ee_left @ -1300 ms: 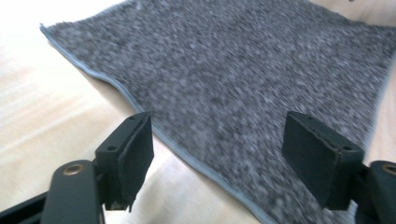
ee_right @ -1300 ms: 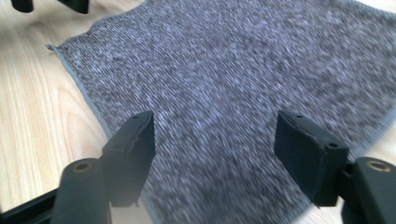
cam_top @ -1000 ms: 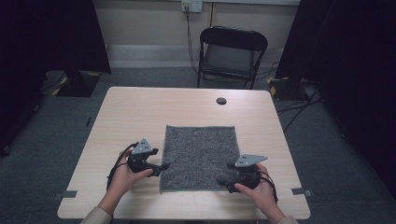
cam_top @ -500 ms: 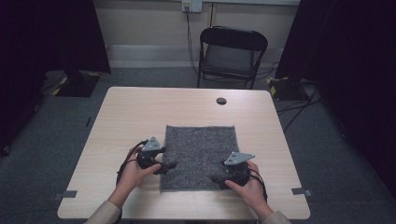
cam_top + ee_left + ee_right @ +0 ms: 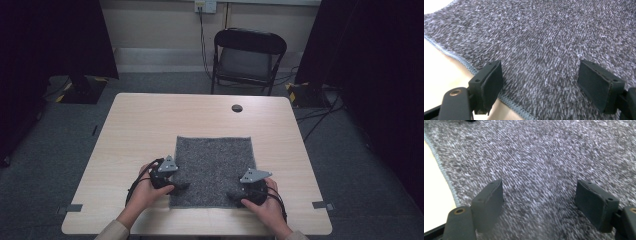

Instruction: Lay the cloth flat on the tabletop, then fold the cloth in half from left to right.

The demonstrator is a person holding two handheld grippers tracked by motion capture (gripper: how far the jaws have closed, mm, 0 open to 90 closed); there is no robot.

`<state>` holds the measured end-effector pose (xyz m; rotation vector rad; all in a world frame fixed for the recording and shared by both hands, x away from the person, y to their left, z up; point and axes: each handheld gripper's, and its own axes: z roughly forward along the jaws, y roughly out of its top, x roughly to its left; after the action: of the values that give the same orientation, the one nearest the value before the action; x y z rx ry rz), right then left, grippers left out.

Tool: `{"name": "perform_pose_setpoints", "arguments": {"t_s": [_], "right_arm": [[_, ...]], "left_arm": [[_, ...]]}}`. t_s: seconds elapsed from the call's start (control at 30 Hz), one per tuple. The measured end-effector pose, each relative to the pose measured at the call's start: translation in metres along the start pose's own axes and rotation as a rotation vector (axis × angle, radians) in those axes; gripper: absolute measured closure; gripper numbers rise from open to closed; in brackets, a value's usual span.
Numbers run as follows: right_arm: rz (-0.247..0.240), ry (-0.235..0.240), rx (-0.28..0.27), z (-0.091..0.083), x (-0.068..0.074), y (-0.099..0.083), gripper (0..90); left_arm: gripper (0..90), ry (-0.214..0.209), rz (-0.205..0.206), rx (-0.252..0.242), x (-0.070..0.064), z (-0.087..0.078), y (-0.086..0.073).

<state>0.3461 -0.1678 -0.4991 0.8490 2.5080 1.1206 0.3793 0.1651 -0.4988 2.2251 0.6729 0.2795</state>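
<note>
Fuzzy grey square cloth [image 5: 214, 167] (stitched hem) lies flat beneath both grippers' [image 5: 544, 82] [image 5: 541, 202] spread, empty fingers.

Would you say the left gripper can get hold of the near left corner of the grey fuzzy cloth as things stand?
Probably yes: the left gripper has its jaws open over the grey fuzzy cloth, nothing between.

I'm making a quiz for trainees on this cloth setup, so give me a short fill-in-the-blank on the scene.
1. The grey cloth lies ____ on the table.
2. The left gripper and right gripper both sit at the cloth's ____ edge.
3. Both grippers' fingers stand ____, gripping nothing.
4. Beyond the table stands a black ____.

Missing words: flat; near; open; chair
</note>
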Motion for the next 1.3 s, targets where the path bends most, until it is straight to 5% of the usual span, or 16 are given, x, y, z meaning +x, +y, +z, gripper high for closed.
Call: {"name": "perform_pose_setpoints", "arguments": {"t_s": [0.27, 0.57, 1.3], "right_arm": [[-0.018, 0.059, 0.002, -0.005, 0.019, -0.001, 21.1], [-0.052, 0.117, -0.025, 0.0, 0.031, 0.025, 20.3], [-0.088, 0.225, -0.028, 0.028, 0.057, 0.056, 20.0]], "left_arm": [[19.8, -0.002, 0.01, 0.02, -0.007, -0.015, -0.009], [18.0, 0.023, -0.049, -0.056, 0.014, -0.027, 0.004], [17.8, 0.037, -0.129, -0.071, 0.054, -0.015, 0.018]]}}
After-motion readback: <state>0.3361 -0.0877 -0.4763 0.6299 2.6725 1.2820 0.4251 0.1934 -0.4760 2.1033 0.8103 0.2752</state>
